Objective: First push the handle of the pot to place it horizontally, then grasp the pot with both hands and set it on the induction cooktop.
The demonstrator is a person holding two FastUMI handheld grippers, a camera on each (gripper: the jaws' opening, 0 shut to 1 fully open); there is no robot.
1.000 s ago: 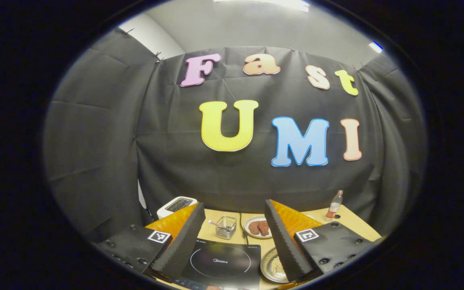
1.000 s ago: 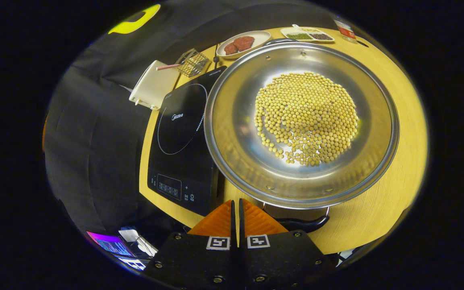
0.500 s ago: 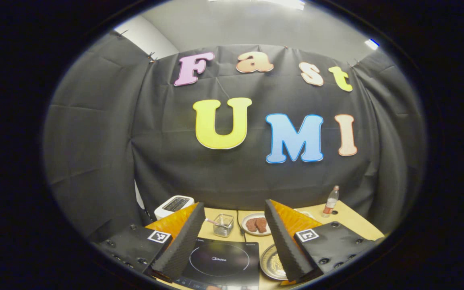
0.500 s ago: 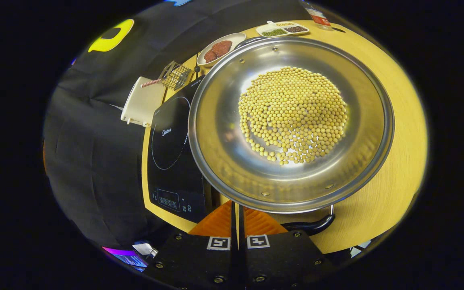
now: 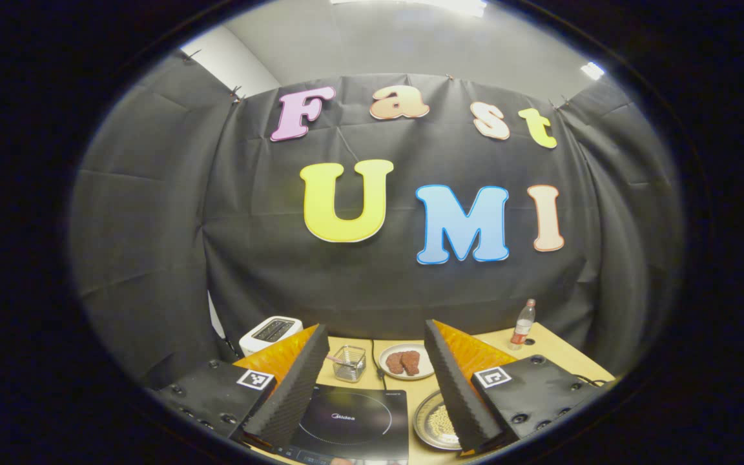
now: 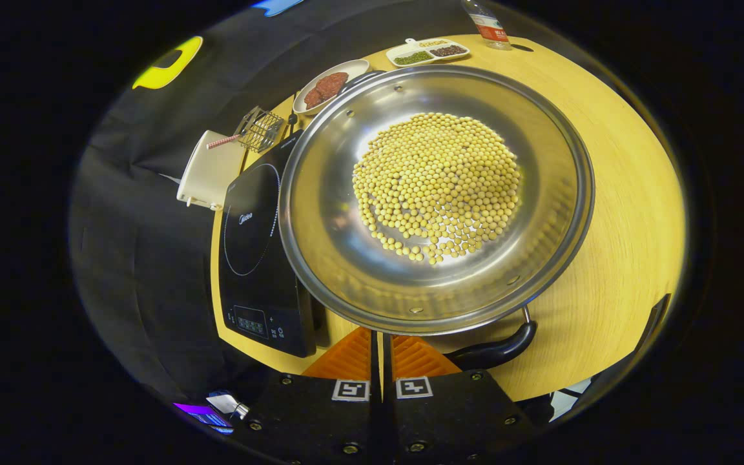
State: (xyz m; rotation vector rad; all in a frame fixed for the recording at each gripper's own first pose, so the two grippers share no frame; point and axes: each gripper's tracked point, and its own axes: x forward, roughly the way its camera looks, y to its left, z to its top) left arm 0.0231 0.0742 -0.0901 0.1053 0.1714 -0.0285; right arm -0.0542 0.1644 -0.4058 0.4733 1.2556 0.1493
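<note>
A wide steel pot (image 6: 323, 219) holding yellow soybeans (image 6: 436, 181) sits on the wooden table (image 6: 617, 213), just right of the black induction cooktop (image 6: 252, 252). The pot's near black handle (image 6: 495, 352) sticks out under its rim, slanting up to the right. My right gripper (image 6: 377, 337) is shut, with its tips at the pot's near rim just left of that handle. My left gripper (image 5: 372, 387) hovers open well above the table's near edge. Between its fingers lie the cooktop (image 5: 352, 420) and part of the pot (image 5: 425, 423).
A white toaster (image 6: 207, 171), a wire-look cup with a straw (image 6: 259, 127), a plate of meat (image 6: 330, 87), a divided seasoning dish (image 6: 427, 53) and a bottle (image 6: 485, 22) line the table's far side. Black cloth hangs behind and left.
In the right gripper view the pot has slid left and looks smaller, and its near handle now slants up to the right. The left gripper view has drifted slightly; its fingers stay open.
</note>
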